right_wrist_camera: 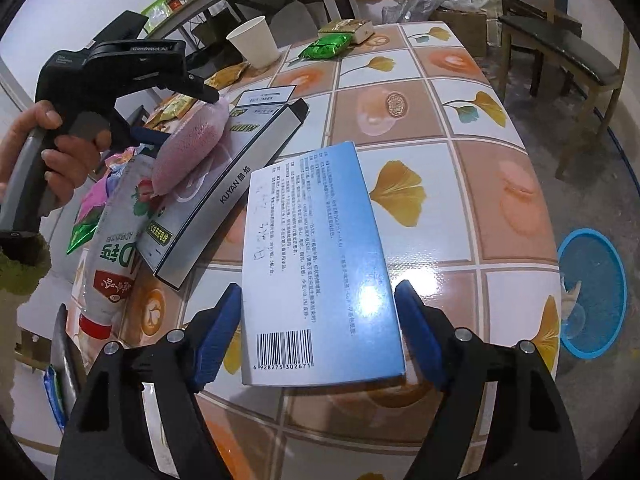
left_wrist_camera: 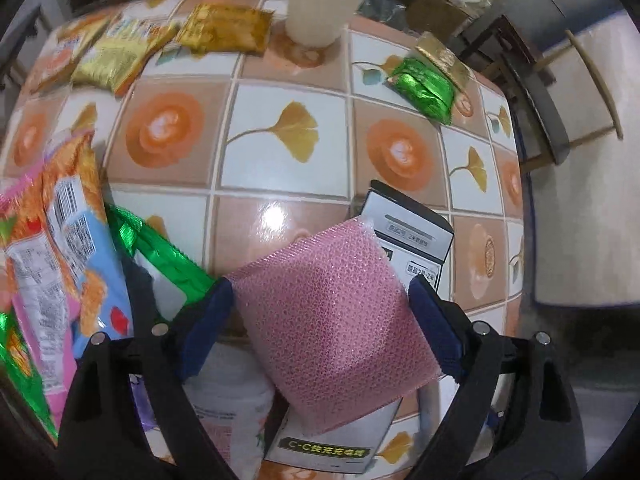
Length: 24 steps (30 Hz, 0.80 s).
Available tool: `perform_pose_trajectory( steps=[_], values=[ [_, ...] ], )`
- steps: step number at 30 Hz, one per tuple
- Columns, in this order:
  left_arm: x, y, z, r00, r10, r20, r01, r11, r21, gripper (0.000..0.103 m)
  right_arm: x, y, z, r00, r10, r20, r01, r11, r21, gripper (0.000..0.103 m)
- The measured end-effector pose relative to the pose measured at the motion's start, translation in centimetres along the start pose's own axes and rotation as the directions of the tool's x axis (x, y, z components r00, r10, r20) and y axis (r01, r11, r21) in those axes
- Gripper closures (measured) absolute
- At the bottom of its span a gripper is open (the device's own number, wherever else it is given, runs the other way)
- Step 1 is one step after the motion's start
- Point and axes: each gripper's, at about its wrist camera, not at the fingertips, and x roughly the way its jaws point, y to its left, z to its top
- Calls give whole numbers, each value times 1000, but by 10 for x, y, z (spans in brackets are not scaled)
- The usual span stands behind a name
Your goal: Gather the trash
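My left gripper point(left_wrist_camera: 320, 320) is shut on a pink bubble-wrap pouch point(left_wrist_camera: 332, 320), with a blue pad pressed to each side. In the right wrist view that gripper point(right_wrist_camera: 184, 120) hangs with the pouch point(right_wrist_camera: 192, 144) over a grey KUYAN box point(right_wrist_camera: 240, 184), and a hand point(right_wrist_camera: 60, 148) holds its handle. My right gripper point(right_wrist_camera: 320, 320) has its pads against both long edges of a blue-and-white barcode box point(right_wrist_camera: 316, 264), near end raised off the tiled table point(right_wrist_camera: 500, 200). Gold wrappers point(left_wrist_camera: 224, 28) and a green wrapper point(left_wrist_camera: 424, 88) lie further off.
A paper cup point(left_wrist_camera: 320, 4) stands at the table's far edge. Snack packets point(left_wrist_camera: 60, 240) pile at the left beside a white drink bottle point(right_wrist_camera: 116, 248). A chair point(right_wrist_camera: 560, 48) stands beyond the table, and a blue basin point(right_wrist_camera: 592, 292) sits on the floor at the right.
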Motion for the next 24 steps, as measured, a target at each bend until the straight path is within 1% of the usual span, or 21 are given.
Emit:
perform_pose_trajectory(
  steps=[2,5,8,12,16,18,20,21,22,24],
  values=[
    [-1,-11,-3,999,33,17,-34,997,69,18,0,0,0,1000,-1,3,1,1000,-3,28],
    [-4,-24,-7,999,37,37,-41,992,117,21,0,-2,0,1000,5,6,-5,1000,-4,28],
    [-10,-41,-17,998,27,59,-37,984,175,24,-1,-5,0,1000,8,6,-8,1000,3,28],
    [-19,-67,-41,997,2,83,-25,959,281,24,-5,-10,-2,1000,5,5,-5,1000,12,28],
    [-24,-82,-68,995,-35,97,1,941,338,24,-11,-18,-7,1000,8,4,-8,1000,30,28],
    [-29,-83,-76,991,-41,126,-4,942,336,22,-15,-23,-9,1000,6,4,-6,999,43,28],
    [-36,-82,-83,984,-47,175,-10,950,313,21,-17,-26,-12,1000,5,5,-5,999,52,28],
    [-39,-80,-84,981,-57,188,-1,956,293,19,-19,-29,-12,1000,1,7,-2,998,56,28],
    [-41,-78,-84,978,-69,196,14,963,270,19,-20,-30,-13,1000,-2,7,1,998,58,28],
    [-43,-72,-83,973,-109,203,68,977,200,19,-21,-32,-13,1000,-2,6,2,998,61,28]
  ],
)
